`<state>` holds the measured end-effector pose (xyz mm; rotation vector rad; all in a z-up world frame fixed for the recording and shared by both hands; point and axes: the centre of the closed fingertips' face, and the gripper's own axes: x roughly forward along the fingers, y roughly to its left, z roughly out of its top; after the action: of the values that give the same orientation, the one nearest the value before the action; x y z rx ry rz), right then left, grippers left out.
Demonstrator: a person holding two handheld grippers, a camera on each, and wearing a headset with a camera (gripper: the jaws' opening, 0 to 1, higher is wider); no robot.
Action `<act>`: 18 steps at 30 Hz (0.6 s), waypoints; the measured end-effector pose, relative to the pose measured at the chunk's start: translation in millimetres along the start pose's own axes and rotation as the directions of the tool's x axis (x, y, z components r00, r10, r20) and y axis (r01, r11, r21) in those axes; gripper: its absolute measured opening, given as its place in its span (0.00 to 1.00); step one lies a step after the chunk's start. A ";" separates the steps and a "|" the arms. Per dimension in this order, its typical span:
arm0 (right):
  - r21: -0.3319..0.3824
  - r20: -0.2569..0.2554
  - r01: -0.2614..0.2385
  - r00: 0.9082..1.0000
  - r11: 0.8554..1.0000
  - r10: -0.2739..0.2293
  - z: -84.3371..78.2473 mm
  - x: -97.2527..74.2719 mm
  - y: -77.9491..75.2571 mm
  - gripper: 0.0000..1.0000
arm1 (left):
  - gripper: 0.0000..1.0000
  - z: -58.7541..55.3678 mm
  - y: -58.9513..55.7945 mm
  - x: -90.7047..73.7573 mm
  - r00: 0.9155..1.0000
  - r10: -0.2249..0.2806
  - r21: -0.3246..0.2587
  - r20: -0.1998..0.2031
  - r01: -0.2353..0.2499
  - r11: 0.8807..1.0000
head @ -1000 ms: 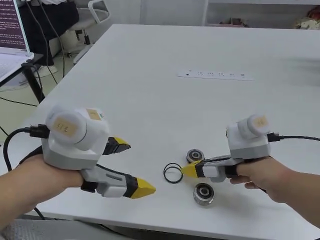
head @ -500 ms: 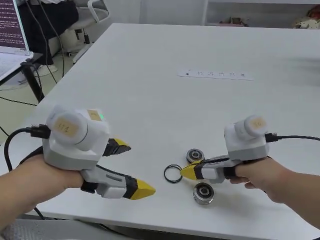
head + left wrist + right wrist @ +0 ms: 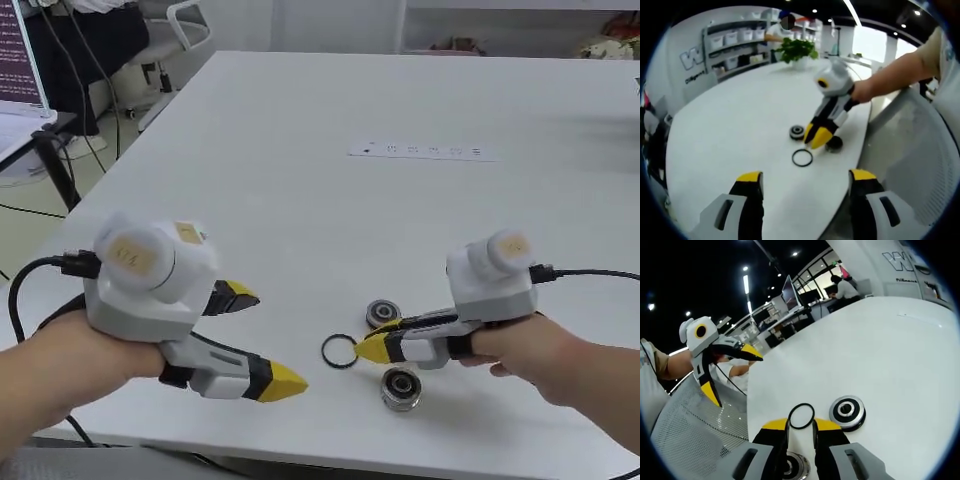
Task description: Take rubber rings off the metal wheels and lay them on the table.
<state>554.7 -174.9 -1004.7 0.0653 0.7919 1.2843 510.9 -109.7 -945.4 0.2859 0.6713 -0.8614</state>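
A black rubber ring (image 3: pixel 338 351) lies flat on the white table (image 3: pixel 300 180), also seen as a ring (image 3: pixel 802 157) and a ring (image 3: pixel 801 416). Two metal wheels flank it: one wheel (image 3: pixel 382 313) behind my right gripper, another wheel (image 3: pixel 402 388) near the table's front edge. My right gripper (image 3: pixel 364 348) rests low with its tips at the ring's right rim; its jaws stand a narrow gap apart, and nothing is gripped. My left gripper (image 3: pixel 258 338) hovers wide open to the left of the ring, holding nothing.
A white power strip (image 3: pixel 420 151) lies farther back on the table. The front table edge runs just below the near wheel. A laptop stand and office chairs (image 3: pixel 180 30) are off to the left. A potted plant (image 3: pixel 797 50) stands at the far end.
The right gripper's tips have edged slightly left, up to the ring's rim. The left gripper has stayed where it was, still open.
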 end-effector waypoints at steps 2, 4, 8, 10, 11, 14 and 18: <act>0.007 0.019 -0.001 1.000 1.000 0.000 3.9 -3.2 1.0 0.17 | 0.70 1.8 0.8 1.0 1.000 -0.001 -0.001 0.002 0.001 1.000; 0.012 0.036 0.001 0.999 1.000 -0.002 6.9 -7.3 0.7 0.18 | 0.70 3.7 3.0 2.2 1.000 0.000 -0.005 0.006 0.000 1.000; 0.018 0.060 0.011 0.998 1.000 -0.012 11.7 -16.2 -1.7 0.19 | 0.70 7.3 5.8 3.8 1.000 -0.002 -0.009 0.013 0.002 1.000; 0.019 0.071 0.017 0.997 1.000 -0.018 13.9 -21.0 -4.2 0.19 | 0.70 7.8 7.0 4.5 1.000 -0.002 -0.007 0.009 0.002 1.000; 0.021 0.077 0.019 0.997 1.000 -0.020 14.9 -23.1 -5.2 0.19 | 0.69 8.1 7.5 5.1 1.000 -0.003 -0.006 0.009 0.003 1.000; 0.030 0.098 0.033 0.995 0.999 -0.036 17.7 -30.5 -9.7 0.20 | 0.69 10.4 10.6 8.0 1.000 -0.006 -0.004 0.007 0.006 1.000; 0.023 0.111 0.057 0.992 0.998 -0.059 19.9 -39.1 -13.9 0.20 | 0.69 13.6 15.0 12.9 1.000 -0.008 0.005 0.002 0.008 1.000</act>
<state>574.8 -205.9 -977.3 0.1282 0.7054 1.2078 534.3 -114.7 -943.9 0.2866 0.6690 -0.8705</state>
